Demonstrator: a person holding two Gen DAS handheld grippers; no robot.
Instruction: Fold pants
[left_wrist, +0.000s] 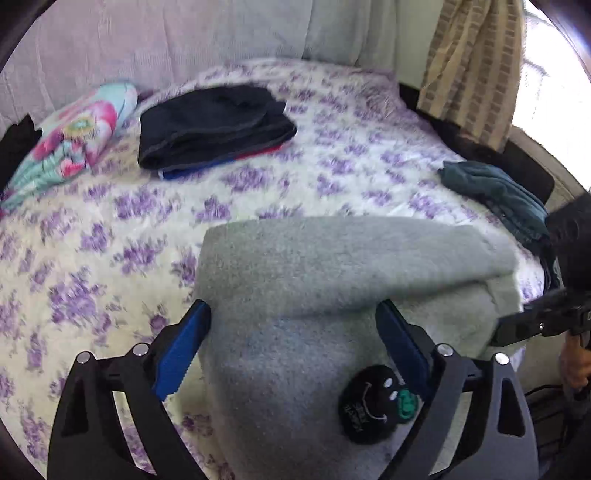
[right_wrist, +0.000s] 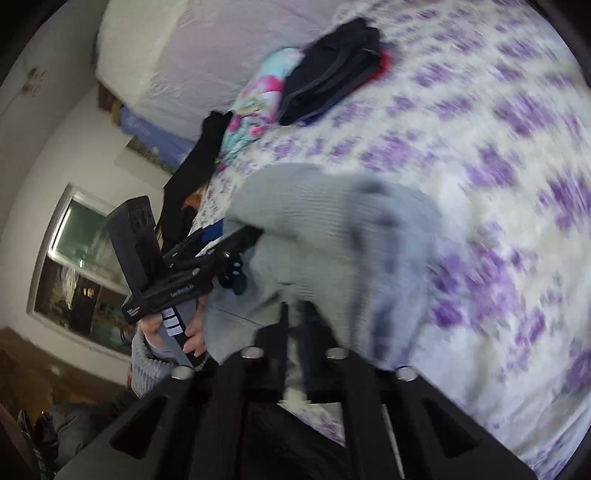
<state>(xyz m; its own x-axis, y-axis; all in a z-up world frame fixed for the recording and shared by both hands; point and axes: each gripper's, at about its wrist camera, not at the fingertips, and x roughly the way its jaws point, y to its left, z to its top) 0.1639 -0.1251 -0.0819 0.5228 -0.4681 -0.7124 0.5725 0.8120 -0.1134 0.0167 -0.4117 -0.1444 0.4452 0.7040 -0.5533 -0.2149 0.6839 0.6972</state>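
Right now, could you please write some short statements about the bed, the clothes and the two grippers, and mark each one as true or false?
1. The grey pants lie on a plain white sheet. False: the bedspread has purple flowers.
2. The left gripper is open, its blue pads on either side of the grey cloth. True.
3. The right gripper is wide open. False: it is shut on the grey pants.
4. A dark folded stack lies farther back on the bed. True.
5. The pants carry a black smiley patch. True.
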